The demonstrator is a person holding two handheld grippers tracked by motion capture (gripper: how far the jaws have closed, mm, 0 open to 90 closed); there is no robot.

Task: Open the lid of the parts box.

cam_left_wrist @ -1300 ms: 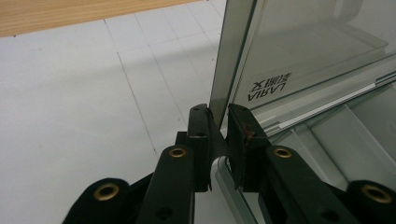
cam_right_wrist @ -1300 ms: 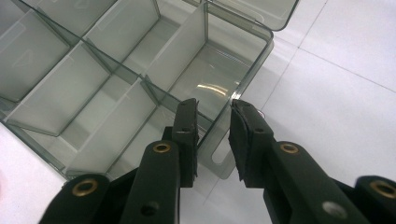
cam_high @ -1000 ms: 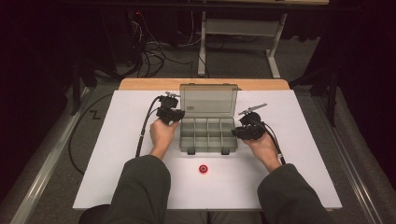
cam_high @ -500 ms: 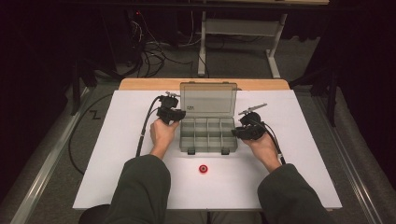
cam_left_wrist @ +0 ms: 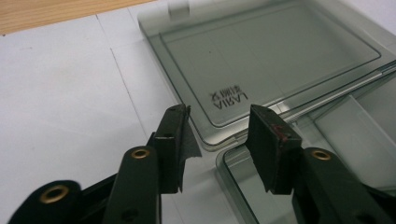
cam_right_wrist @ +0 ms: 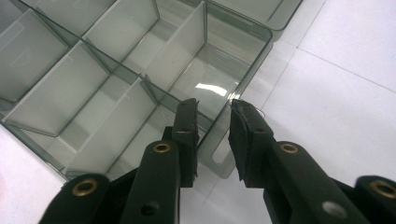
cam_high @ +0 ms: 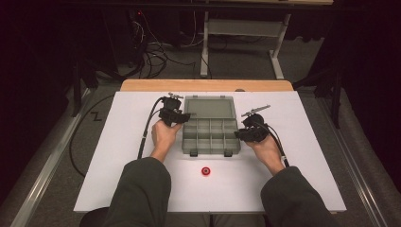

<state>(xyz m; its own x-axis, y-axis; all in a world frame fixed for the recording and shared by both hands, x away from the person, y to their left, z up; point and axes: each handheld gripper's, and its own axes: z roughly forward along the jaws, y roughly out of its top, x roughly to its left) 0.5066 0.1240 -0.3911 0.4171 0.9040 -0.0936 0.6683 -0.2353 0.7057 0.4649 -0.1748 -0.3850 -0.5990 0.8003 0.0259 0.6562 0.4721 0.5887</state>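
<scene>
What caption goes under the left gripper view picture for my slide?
Left gripper, jaws just opened, hangs over the flat-lying lid of the clear compartment box on the white table.

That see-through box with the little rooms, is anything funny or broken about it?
Nothing looks broken. The compartment box sits square on the white table, its lid lying open and flat behind it, and the compartments in sight are bare. The one stray thing is a small red round piece lying alone in front of the box.
</scene>
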